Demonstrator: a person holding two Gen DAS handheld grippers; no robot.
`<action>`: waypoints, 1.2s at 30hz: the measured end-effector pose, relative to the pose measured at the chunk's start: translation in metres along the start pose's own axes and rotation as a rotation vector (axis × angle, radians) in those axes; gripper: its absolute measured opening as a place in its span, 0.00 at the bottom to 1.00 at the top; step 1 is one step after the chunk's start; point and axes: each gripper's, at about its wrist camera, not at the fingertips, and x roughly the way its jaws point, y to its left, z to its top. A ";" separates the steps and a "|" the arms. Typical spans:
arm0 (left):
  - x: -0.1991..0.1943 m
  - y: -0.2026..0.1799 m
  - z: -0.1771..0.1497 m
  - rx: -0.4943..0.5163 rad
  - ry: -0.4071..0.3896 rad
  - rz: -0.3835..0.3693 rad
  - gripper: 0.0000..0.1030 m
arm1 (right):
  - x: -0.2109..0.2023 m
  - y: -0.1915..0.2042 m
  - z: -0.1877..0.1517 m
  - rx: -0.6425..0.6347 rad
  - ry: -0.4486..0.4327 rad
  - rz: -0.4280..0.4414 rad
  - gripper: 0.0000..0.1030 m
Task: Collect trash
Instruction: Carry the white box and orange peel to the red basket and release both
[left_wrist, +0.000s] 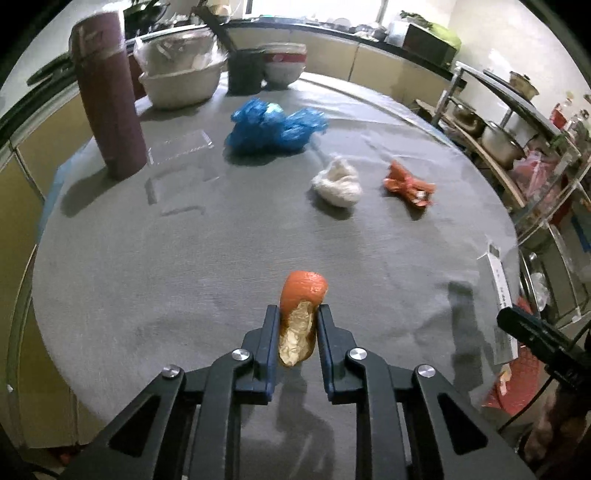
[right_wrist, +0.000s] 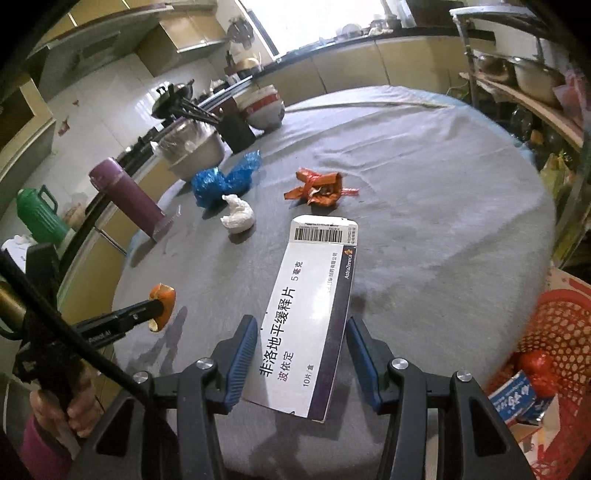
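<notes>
Surface (left_wrist: 184, 266): round, grey cloth cover; carries all the loose trash.

Basket (right_wrist: 554, 332): red mesh, off the surface's edge at the right gripper's side; holds a red wrapper and a blue-and-white carton. Judged the collection point.

Basins (left_wrist: 181, 81): stacked at the far edge, top one covered with clear film; contents cannot be told.

Flask (left_wrist: 110, 96): maroon, upright, far left.

Dark cup (left_wrist: 245, 70): beside the basins, utensil handles sticking out.

Pill box (right_wrist: 310, 317): white, flat on the surface, near end lying between the fingers of the right gripper (right_wrist: 301, 354). Those fingers stand apart, one either side, not yet touching it.

Blue bag (left_wrist: 273, 127): crumpled, mid-surface.

Tissue (left_wrist: 338, 182): white wad, just beside the red wrapper (left_wrist: 406, 182).

Peel (left_wrist: 301, 314): orange, clamped upright between the fingers of the left gripper (left_wrist: 297, 325), raised clear of the surface.

Step in hand: peel lifted, box lined up for a grasp. Next, by my reading: close on the box's long sides, then carry both to the basket; the flat box may slide before it lifts.
</notes>
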 end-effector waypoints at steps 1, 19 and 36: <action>-0.004 -0.005 0.000 0.007 -0.003 -0.002 0.20 | -0.005 -0.003 -0.002 0.005 -0.007 0.002 0.52; -0.037 -0.135 -0.021 0.294 -0.050 -0.017 0.20 | -0.075 -0.085 -0.035 0.156 -0.104 -0.062 0.52; -0.075 -0.180 -0.020 0.399 -0.190 0.087 0.20 | -0.100 -0.077 -0.039 0.097 -0.193 -0.068 0.52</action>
